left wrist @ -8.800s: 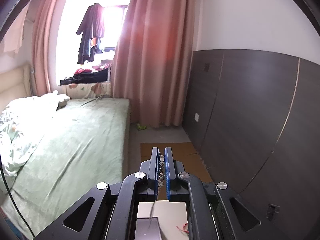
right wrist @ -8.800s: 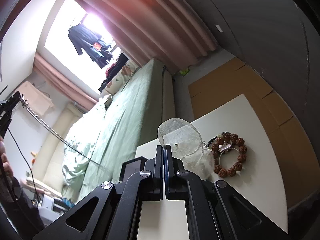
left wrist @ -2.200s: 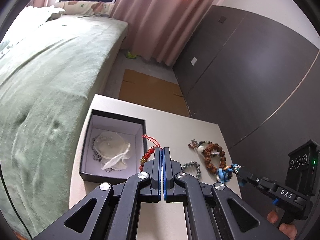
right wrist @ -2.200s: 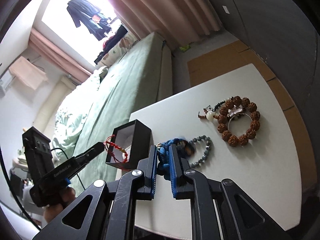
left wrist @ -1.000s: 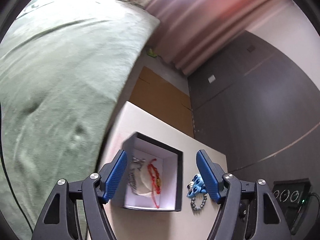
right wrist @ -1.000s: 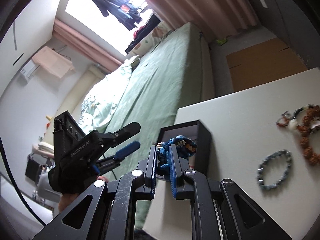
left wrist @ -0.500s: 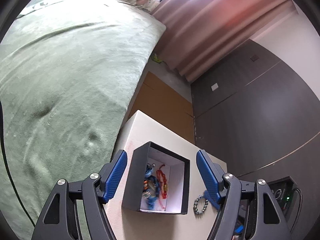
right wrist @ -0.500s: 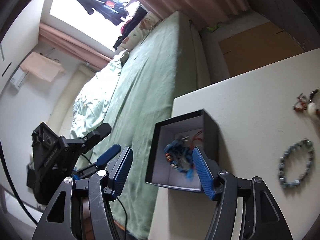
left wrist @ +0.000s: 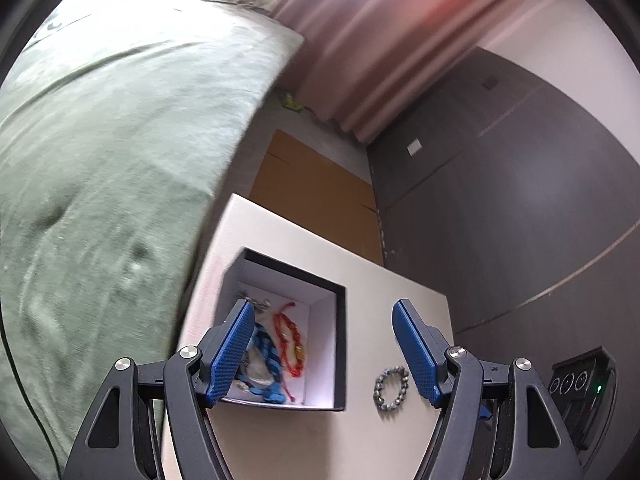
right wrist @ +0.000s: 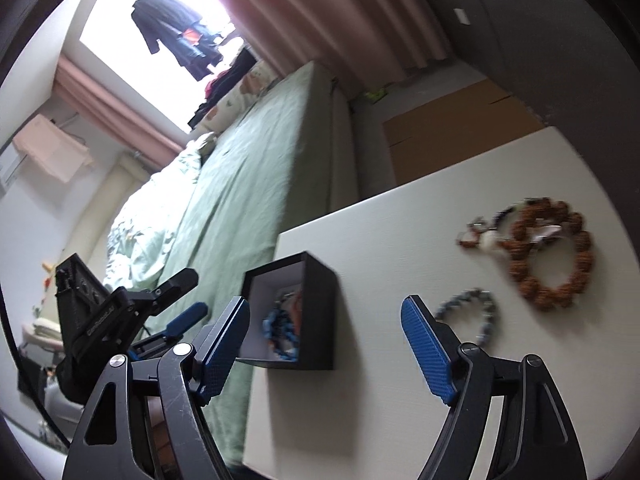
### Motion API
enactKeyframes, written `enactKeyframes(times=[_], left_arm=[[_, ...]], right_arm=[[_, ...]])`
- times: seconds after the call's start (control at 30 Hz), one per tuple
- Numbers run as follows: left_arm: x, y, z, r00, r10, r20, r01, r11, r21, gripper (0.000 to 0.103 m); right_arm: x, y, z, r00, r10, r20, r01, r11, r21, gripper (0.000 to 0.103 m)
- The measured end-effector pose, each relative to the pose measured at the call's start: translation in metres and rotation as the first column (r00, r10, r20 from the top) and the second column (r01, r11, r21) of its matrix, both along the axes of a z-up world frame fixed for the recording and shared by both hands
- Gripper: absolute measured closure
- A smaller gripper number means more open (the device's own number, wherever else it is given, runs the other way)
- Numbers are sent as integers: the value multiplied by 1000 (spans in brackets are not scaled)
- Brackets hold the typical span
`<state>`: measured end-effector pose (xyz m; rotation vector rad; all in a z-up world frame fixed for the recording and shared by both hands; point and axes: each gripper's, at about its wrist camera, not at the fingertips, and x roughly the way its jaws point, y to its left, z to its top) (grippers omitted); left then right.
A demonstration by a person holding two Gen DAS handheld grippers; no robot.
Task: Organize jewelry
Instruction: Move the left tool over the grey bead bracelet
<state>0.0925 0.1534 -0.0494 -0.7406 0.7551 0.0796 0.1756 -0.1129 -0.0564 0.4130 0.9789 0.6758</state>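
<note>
both claws are spread wide with nothing between their blue pads. the left gripper [left wrist: 323,354] hangs over the near end of the white table [left wrist: 280,440], just above the open black box [left wrist: 340,344]. inside that box lie a red bracelet [left wrist: 289,339] and a blue bracelet [left wrist: 266,354], side by side. the right gripper [right wrist: 326,344] is held over the same table, the box [right wrist: 320,308] ahead of it to the left. a grey bead bracelet [right wrist: 476,316] lies on the table just beside the box, and a brown bead bracelet [right wrist: 560,256] sits farther off, with a smaller beaded piece [right wrist: 480,238] touching it. a green bed [right wrist: 248,184] runs alongside the table.
</note>
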Motion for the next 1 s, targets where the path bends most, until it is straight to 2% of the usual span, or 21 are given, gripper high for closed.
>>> enactKeyframes(times=[0.23,0.3,0.37,0.4,0.47,0.6,0.83,1.0], left_arm=[[16,-44,-1,998,-63,-19,65,993,103,31],[19,-57,1,997,-77,-12,78,987,139,31],[19,-67,3,997,-73,5,72,985,156,29],[20,-71,3,997,-77,12,75,985,155,27],[22,-78,3,996,-84,18,80,984,161,19],[28,-97,2,993,-121,15,116,975,189,14],[34,-132,-3,978,-209,-14,207,952,227,12],[39,-149,-10,963,-264,-50,268,934,234,12]], right_arm=[[4,-35,7,999,-49,3,49,998,-28,24],[5,-46,10,998,-66,6,66,997,-32,19],[6,-56,9,996,-92,-1,92,995,-39,2],[7,-62,9,994,-109,-5,108,993,-42,0],[10,-74,8,989,-144,-19,143,989,-45,0],[12,-95,8,981,-194,-31,192,980,-43,0],[13,-121,11,967,-252,-21,251,966,-65,0],[12,-142,11,944,-329,-8,325,937,-130,0]])
